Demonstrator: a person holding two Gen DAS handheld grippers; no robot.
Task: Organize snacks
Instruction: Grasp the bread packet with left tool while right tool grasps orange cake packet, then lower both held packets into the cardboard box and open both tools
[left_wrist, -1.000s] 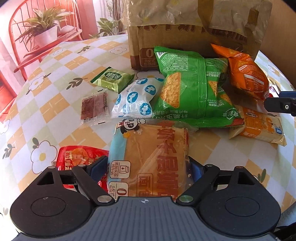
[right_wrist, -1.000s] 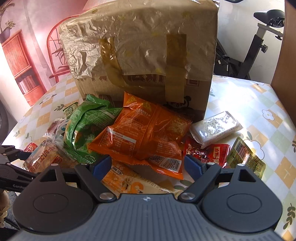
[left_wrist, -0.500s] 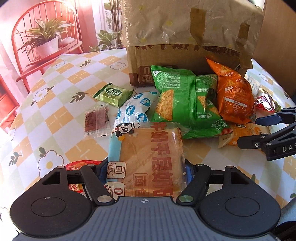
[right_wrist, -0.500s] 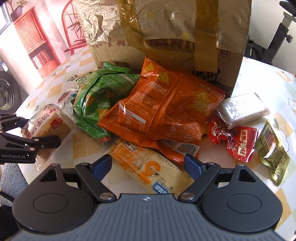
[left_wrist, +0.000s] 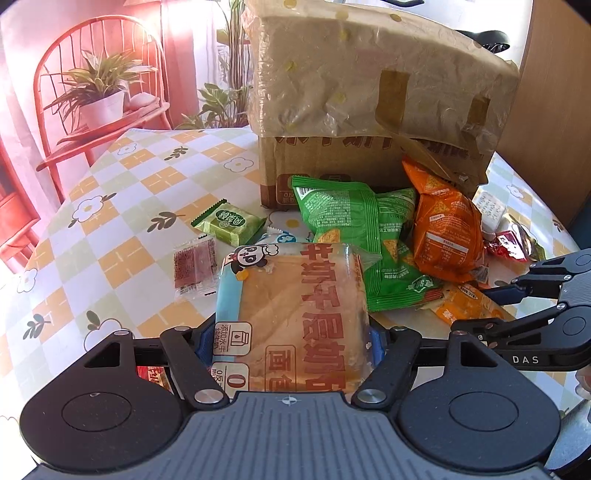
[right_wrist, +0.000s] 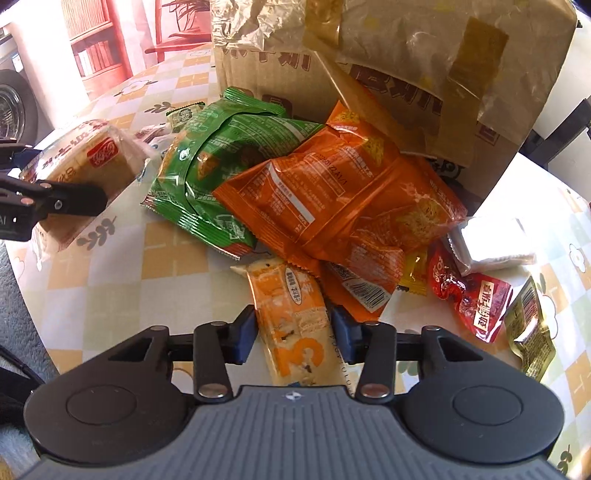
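The bread pack sits between the blue pads of the left tongs. The pads press on both of its sides, so the left tongs are holding it. In the right camera view the same bread pack is off to the left, lifted a little above the surface, with the left tongs' black finger across it.

The right tongs are around a long orange biscuit pack. The blue pads are close on each side of it, and they look like they touch it, but I cannot tell for sure if they grip it. The pack lies flat on the surface, and its far end tucks under the orange chip bag.

The orange chip bag leans on the green chip bag. Both lie in front of a big brown cardboard box with tape on it. To the right of the chips are a white pack, a red pack and a gold pack. A small yellow pack peeks out from under the orange bag.

In the left camera view, a small green pack and a clear pack with a dark red square lie on the checked cloth, to the left of the bread. Another red pack shows just under the left tongs.
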